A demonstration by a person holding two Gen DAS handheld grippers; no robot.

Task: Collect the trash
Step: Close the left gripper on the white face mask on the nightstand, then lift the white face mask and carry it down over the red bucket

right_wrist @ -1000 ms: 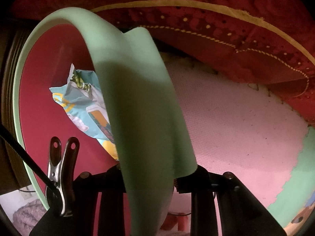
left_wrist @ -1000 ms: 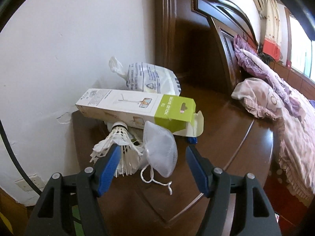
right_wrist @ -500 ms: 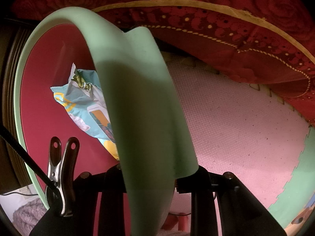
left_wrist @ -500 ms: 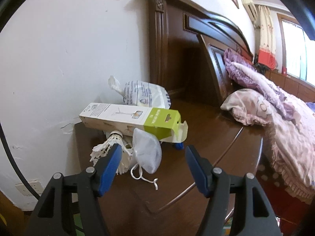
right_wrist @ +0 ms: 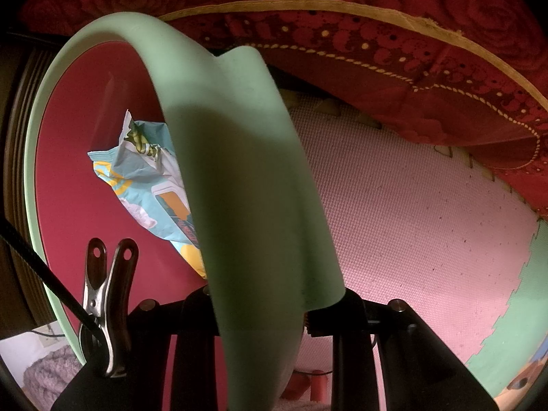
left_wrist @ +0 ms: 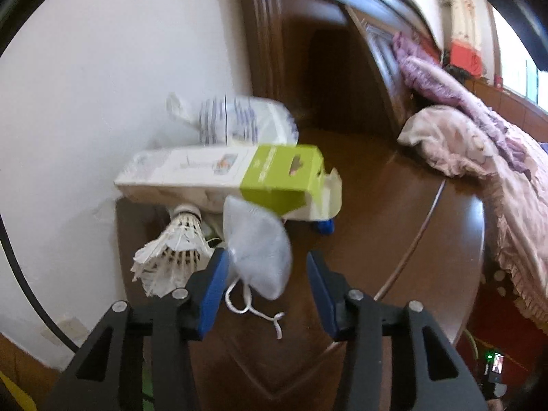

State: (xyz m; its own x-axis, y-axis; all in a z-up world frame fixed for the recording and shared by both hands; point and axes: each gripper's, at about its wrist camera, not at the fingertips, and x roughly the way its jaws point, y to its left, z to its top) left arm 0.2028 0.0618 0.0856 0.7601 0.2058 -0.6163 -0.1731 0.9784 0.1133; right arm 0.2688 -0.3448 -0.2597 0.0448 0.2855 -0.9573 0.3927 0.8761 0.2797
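On the dark wooden nightstand (left_wrist: pixel 376 205), a small heap of rubbish sits at the far left corner against the white wall (left_wrist: pixel 102 102). The left gripper (left_wrist: pixel 263 274) reaches toward it with its blue pads (left_wrist: pixel 214 281) straddling a white face mask (left_wrist: pixel 257 250). Its jaws have just been closing, yet the right pad stands clear of the mask while the left one lies at its edge — the mask is between them, not pinched. The mask's cord (left_wrist: pixel 253 308) trails on the wood toward the camera.

Just left of the mask lies a worn shuttlecock (left_wrist: pixel 174 250), feathers fanned toward the near side. Above both, a long white-and-green carton (left_wrist: pixel 233 178) lies across the heap with its flap open at the right, and a crumpled white plastic bag (left_wrist: pixel 239 120) sits behind it by the headboard (left_wrist: pixel 328 68). A bed with pink bedding (left_wrist: pixel 479 157) fills the right side. The mask is probably chosen first because it lies nearest and loose on top.

The right gripper (right_wrist: pixel 260 311) is clamped on the mint-green rim (right_wrist: pixel 239 178) of a pink-lined bin (right_wrist: pixel 75 171), pointing steeply down into it, apparently holding its mouth ready for the next drop. A crumpled blue snack wrapper (right_wrist: pixel 147 178) already lies inside. A metal clip (right_wrist: pixel 106 308) sits at the near left, over pink floor matting (right_wrist: pixel 411 205).
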